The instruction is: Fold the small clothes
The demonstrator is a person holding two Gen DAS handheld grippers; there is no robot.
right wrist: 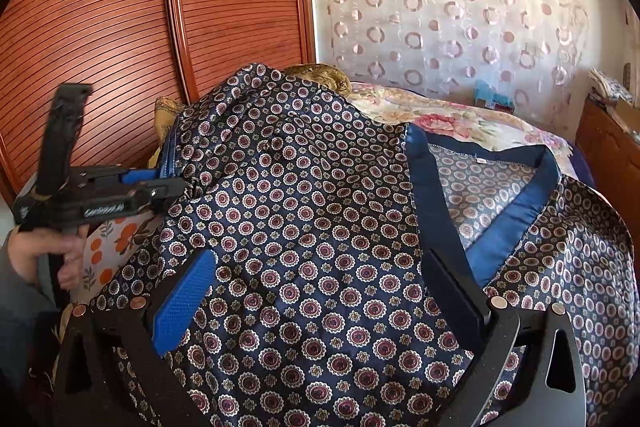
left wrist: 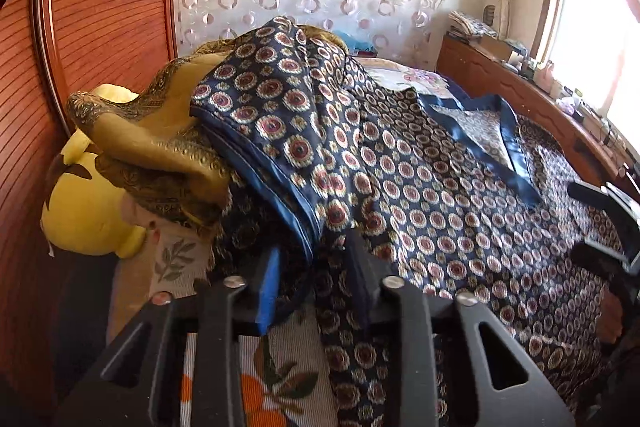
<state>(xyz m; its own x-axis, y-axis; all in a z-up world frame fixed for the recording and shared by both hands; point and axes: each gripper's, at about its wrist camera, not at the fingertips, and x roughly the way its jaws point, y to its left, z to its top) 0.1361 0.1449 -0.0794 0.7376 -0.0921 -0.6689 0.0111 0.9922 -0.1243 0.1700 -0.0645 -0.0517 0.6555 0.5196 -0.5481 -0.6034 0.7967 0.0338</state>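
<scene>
a yellow plush (left wrist: 86, 211) sits at left by the wardrobe (left wrist: 100, 7), a gold cloth (left wrist: 160, 147) draped over it. the left gripper (left wrist: 314, 267) pinches a blue-trimmed fold of the patterned shirt (left wrist: 420, 195), which lies spread on the bed (right wrist: 432, 115), collar toward the window side. the right gripper (right wrist: 320, 291) hovers above the shirt, fingers wide apart, gripping nothing.

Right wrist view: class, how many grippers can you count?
2. The right gripper is at the bottom, over the navy patterned garment; the left gripper is at the left, held by a hand. None seems hidden.
</scene>
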